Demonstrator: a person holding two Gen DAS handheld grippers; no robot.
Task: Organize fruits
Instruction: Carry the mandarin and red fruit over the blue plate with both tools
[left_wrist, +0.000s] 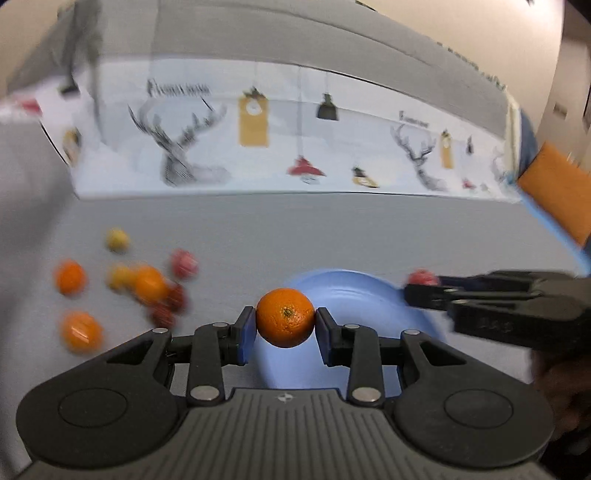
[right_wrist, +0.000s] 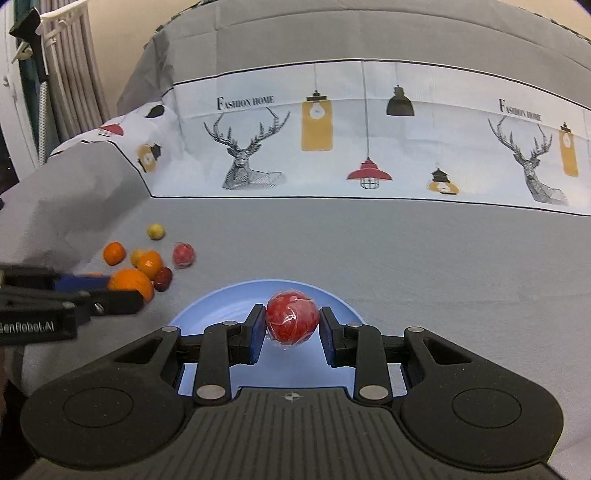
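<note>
Low in the left wrist view, the left gripper is clamped on an orange, its blue pads pressed against the fruit's two sides, stem scar facing the camera. Just behind the orange, at centre frame, lies a blue plate on the grey cloth. The right gripper reaches in from the right edge over the plate's rim, a red fruit at its tip.

In the right wrist view, the right gripper grips that wrapped red fruit (a shiny film covers it) above the blue plate in the lower centre; the left pad touches it, while a thin gap seems to show at the right pad. The left gripper enters from the left edge, its orange partly hidden behind a finger.

Farther back, at left of both frames, loose fruit sits in a cluster on the cloth: oranges, a yellow fruit, a pale red one and a dark red one; this patch is blurred in the left wrist view. Beyond, across the upper half, runs a white printed band with stag heads and hanging lamps, and curtains hang at upper left.
</note>
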